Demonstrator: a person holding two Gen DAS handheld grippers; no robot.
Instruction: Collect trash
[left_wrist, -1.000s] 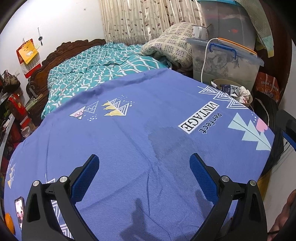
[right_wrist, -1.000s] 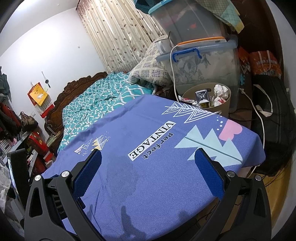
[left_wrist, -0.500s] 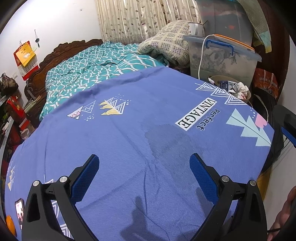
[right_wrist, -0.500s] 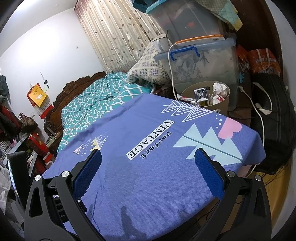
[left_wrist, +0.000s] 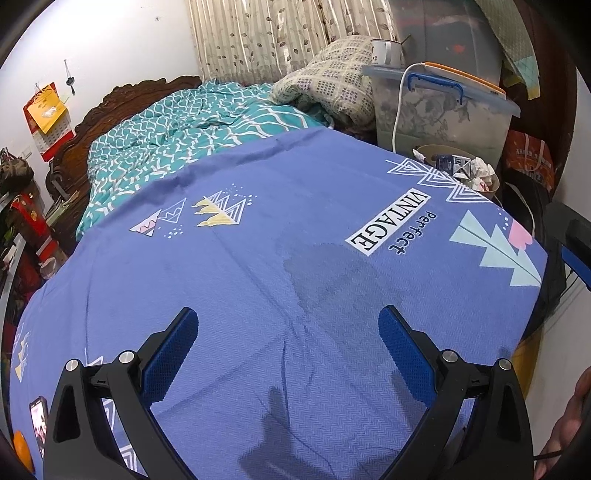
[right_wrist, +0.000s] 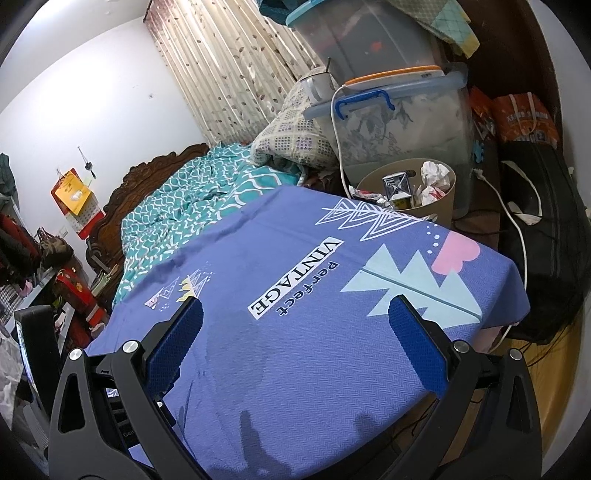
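Observation:
A beige trash bin (right_wrist: 441, 205) stands past the far right corner of the blue-clothed table (right_wrist: 314, 350), holding crumpled paper (right_wrist: 436, 173) and a small carton (right_wrist: 397, 186). It also shows in the left wrist view (left_wrist: 493, 182) behind the table's edge. My left gripper (left_wrist: 288, 343) is open and empty above the cloth (left_wrist: 258, 277). My right gripper (right_wrist: 295, 332) is open and empty above the cloth, well short of the bin.
A clear storage box (right_wrist: 399, 118) with a blue handle and a white cable stands behind the bin. A bed with a teal cover (left_wrist: 192, 144) lies beyond the table. A phone (left_wrist: 37, 421) lies at the near left. A black bag (right_wrist: 546, 236) sits on the floor at right.
Both views have shifted slightly: the bin and storage box sit a little lower and farther left in frame. Both grippers stay open and empty.

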